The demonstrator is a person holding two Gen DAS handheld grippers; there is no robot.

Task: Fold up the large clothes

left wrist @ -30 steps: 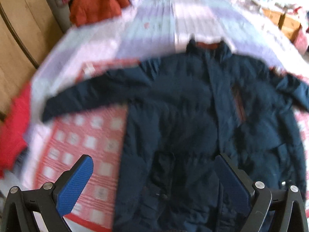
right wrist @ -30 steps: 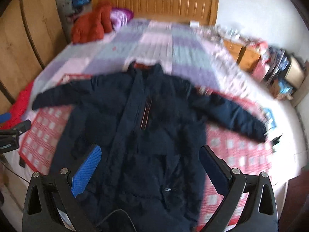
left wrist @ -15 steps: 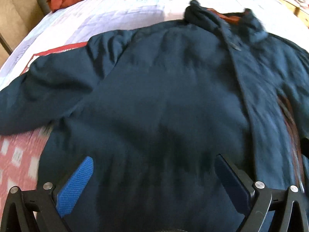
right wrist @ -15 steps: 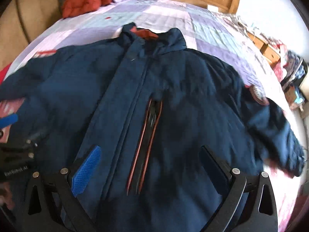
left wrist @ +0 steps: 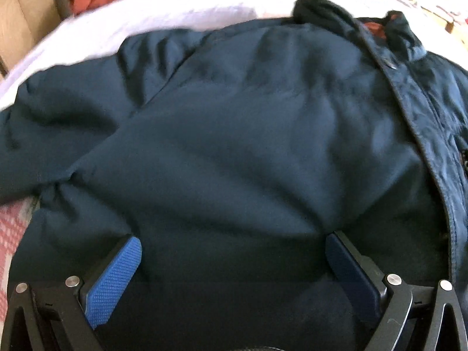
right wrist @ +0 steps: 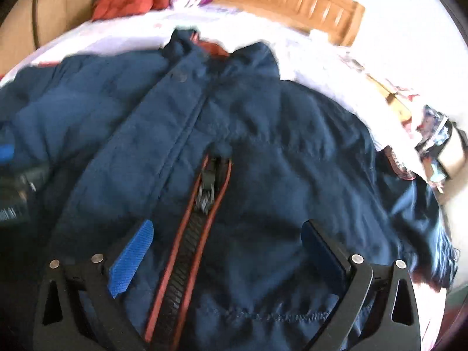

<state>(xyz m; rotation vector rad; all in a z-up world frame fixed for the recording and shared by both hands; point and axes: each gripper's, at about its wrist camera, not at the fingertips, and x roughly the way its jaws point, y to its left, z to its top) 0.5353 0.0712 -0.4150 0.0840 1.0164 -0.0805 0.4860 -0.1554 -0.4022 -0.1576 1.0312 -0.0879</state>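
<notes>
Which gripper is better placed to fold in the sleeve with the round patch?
Probably the right gripper. It hangs open over the padded navy jacket near the patched sleeve; the left gripper faces the opposite shoulder.

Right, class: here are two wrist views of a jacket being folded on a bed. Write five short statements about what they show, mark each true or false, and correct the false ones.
1. The navy jacket lies spread on the bed. True.
2. The left tool is shut on a sleeve. False: its jaws stand wide open over the jacket's body.
3. The right tool straddles the orange-trimmed zipper. True.
4. The headboard is white metal. False: it is wooden.
5. An orange-red garment lies near the head of the bed. True.
</notes>
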